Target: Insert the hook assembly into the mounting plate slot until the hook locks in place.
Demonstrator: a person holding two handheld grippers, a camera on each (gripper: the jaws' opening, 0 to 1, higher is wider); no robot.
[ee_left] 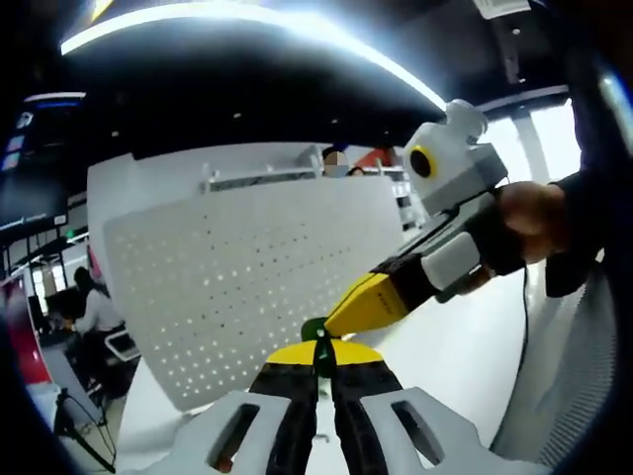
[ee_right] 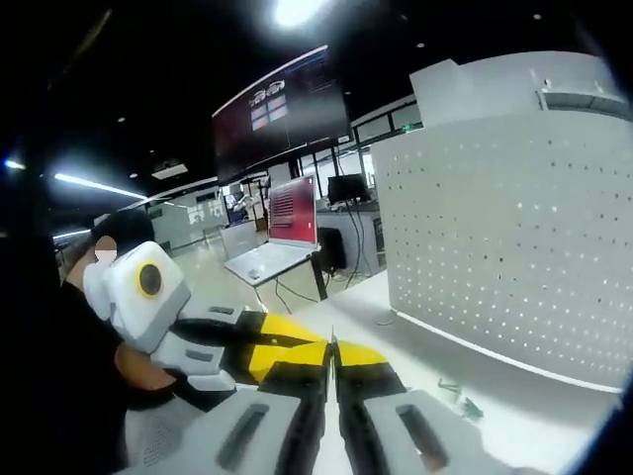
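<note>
The white perforated mounting plate point(ee_left: 247, 267) stands upright on the white table, behind my left gripper point(ee_left: 322, 354). The left jaws are shut on a small green hook piece point(ee_left: 314, 328) that pokes out above their yellow tips. My right gripper point(ee_left: 348, 312) reaches in from the right, held by a hand point(ee_left: 534, 218), and its yellow tip touches the green piece. In the right gripper view, the right gripper point(ee_right: 332, 354) has its jaws pressed together, with the left gripper point(ee_right: 282, 334) meeting it from the left. The plate point(ee_right: 514, 257) rises on the right.
A small grey-green part point(ee_right: 461, 398) lies on the table point(ee_right: 554, 416) in front of the plate. A laptop point(ee_right: 277, 237) sits on a stand behind, under a large dark screen point(ee_right: 287, 104). A seated person point(ee_left: 94, 302) is far left.
</note>
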